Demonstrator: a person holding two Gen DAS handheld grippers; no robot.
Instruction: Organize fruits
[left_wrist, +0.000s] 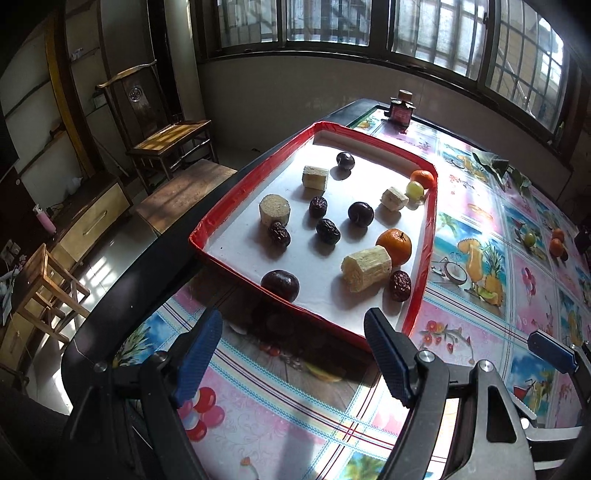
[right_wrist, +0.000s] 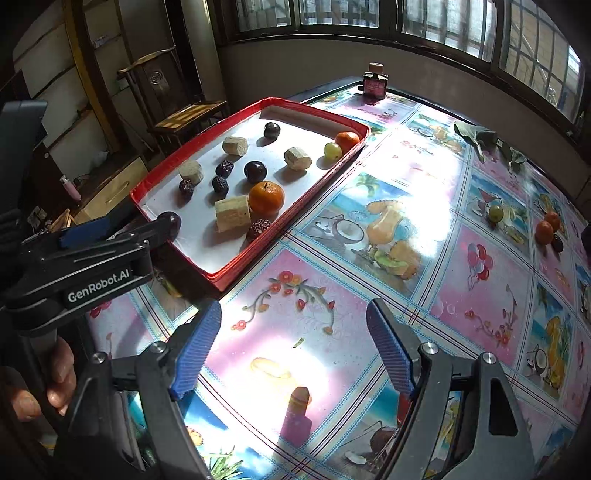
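Note:
A red-rimmed tray (left_wrist: 424, 258) with a white floor lies on the flowered tablecloth. It holds two oranges (left_wrist: 394, 242), dark plums (left_wrist: 280, 284), wrinkled dates (left_wrist: 400, 285), pale cane pieces (left_wrist: 365, 267) and a green grape (left_wrist: 414, 189). My left gripper (left_wrist: 293, 317) hangs open just before the tray's near rim, nothing between its fingers. My right gripper (right_wrist: 293, 306) stands open over bare cloth, right of the tray (right_wrist: 295, 214). Far right on the table lie loose oranges (right_wrist: 546, 230), a green grape (right_wrist: 495, 213) and a dark plum (right_wrist: 557, 243).
A small dark bottle (right_wrist: 375, 83) stands at the table's far edge, green leaves (right_wrist: 476, 134) to its right. A hand (right_wrist: 59, 373) holds the left gripper's body (right_wrist: 92, 266) at the left. Chairs (left_wrist: 166, 136) and a stool (left_wrist: 48, 288) stand beyond the table's left edge.

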